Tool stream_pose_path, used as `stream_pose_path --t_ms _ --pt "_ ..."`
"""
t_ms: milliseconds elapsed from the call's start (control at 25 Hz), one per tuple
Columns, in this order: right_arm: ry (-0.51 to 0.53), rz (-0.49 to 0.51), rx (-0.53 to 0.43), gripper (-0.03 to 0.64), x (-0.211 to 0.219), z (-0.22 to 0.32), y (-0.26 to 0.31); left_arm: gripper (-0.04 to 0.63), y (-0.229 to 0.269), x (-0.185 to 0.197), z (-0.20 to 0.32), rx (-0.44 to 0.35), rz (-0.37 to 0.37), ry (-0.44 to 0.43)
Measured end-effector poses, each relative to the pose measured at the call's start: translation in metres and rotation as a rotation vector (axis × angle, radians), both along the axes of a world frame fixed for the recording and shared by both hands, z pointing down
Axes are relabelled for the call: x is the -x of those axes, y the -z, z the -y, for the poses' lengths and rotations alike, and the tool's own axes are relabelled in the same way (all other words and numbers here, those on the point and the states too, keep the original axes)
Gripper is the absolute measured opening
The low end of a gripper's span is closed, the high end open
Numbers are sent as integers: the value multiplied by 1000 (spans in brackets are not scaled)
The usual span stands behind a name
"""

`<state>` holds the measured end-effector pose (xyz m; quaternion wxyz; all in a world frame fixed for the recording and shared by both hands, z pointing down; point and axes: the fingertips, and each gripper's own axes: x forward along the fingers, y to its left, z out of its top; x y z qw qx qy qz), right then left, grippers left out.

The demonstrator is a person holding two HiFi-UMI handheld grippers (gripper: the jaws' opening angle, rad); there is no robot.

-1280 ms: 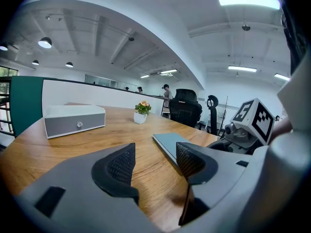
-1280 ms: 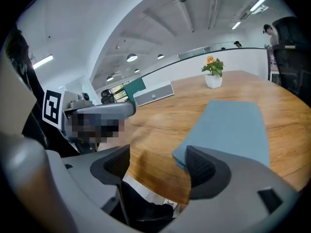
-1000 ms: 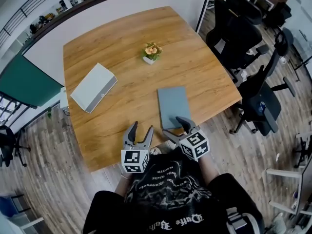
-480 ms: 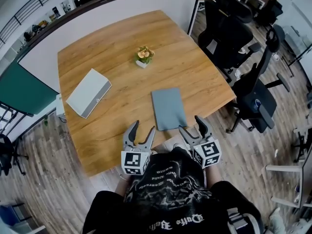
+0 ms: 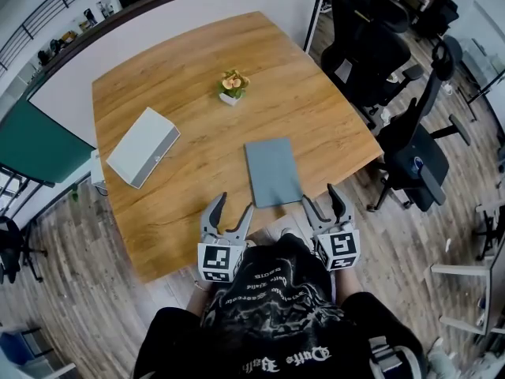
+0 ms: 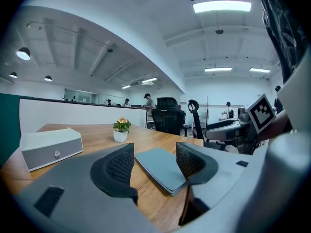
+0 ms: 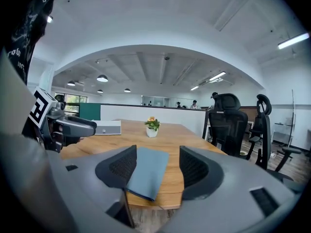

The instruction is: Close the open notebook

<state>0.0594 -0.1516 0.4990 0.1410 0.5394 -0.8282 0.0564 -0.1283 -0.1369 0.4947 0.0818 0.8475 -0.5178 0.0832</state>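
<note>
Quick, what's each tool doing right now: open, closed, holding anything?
Left tool: open, empty.
Right tool: open, jaws have just been closing, nothing between them.

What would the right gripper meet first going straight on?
Probably the near end of the closed notebook on the table. The jaws of the right gripper have just been closing but stand apart, gripping nothing. Depth is uncertain.

The notebook (image 5: 273, 171) is closed: a thin rectangular book with a plain grey-blue cover facing up. It lies flat on the wooden bench (image 5: 181, 77), on the near right part of the top. Its long sides run away from the person at a slight slant, and its near short end sits right at the bench's front edge.
</note>
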Motion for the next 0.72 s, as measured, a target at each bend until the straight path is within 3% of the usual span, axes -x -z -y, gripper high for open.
stream_pose_path --t_ms 160,400,480,720 --pt "2 26 -15 191 6 0 8 287 4 -2 -1 -12 12 -7" --pt "11 17 -29 20 11 5 9 178 3 -5 -4 -8 10 -39" --pt "21 23 -23 9 14 6 10 59 4 -5 -5 0 -8 -51" --pt "32 8 -13 8 19 10 4 23 3 5 -7 9 -27 -25"
